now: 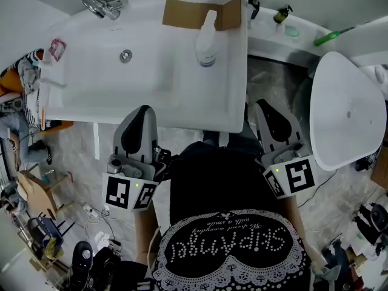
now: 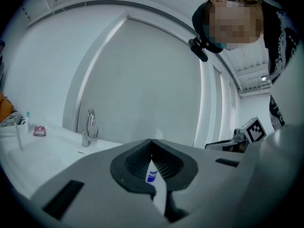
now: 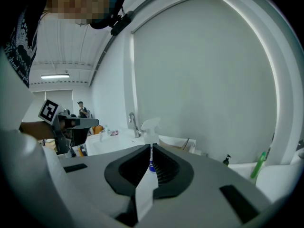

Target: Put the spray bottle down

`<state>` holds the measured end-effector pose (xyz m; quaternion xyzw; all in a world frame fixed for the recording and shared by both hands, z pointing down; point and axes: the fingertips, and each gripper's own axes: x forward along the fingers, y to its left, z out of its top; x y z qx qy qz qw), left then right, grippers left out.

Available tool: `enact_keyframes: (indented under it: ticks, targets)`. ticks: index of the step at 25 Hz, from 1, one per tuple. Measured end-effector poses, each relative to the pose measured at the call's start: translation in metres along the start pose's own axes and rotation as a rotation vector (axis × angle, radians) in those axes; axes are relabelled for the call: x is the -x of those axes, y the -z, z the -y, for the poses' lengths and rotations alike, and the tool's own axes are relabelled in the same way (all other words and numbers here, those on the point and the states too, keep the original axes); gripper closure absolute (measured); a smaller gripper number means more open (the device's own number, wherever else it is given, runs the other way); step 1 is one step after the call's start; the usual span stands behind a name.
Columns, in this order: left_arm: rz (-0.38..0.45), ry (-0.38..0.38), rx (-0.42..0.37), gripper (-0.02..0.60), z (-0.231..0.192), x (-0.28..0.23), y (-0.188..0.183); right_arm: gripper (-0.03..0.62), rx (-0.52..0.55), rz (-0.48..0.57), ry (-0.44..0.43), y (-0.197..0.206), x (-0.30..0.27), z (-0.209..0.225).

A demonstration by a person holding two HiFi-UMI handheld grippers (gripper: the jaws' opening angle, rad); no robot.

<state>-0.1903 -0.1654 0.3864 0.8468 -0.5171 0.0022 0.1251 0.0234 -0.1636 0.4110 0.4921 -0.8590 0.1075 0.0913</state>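
White washbasin counter (image 1: 151, 96) runs along the wall, with its faucet (image 1: 100, 6) at eleven o'clock in the head view. The spray bottle (image 1: 207, 41) stands upright on it at twelve o'clock, just in front of a cardboard piece (image 1: 182, 14). From the bottle, the left tool (image 1: 142, 110) sits at seven o'clock and the right tool (image 1: 265, 104) at five. Both are pinched closed on nothing, well apart from the bottle.
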Motion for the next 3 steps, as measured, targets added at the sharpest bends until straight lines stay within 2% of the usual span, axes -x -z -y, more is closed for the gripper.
enact_keyframes:
  ticks: [3]
  targets:
    - [-0.012, -0.010, 0.016, 0.577, -0.0032, -0.0008, 0.0025, 0.566, -0.002, 0.000, 0.002, -0.0005, 0.0000, 0.0012]
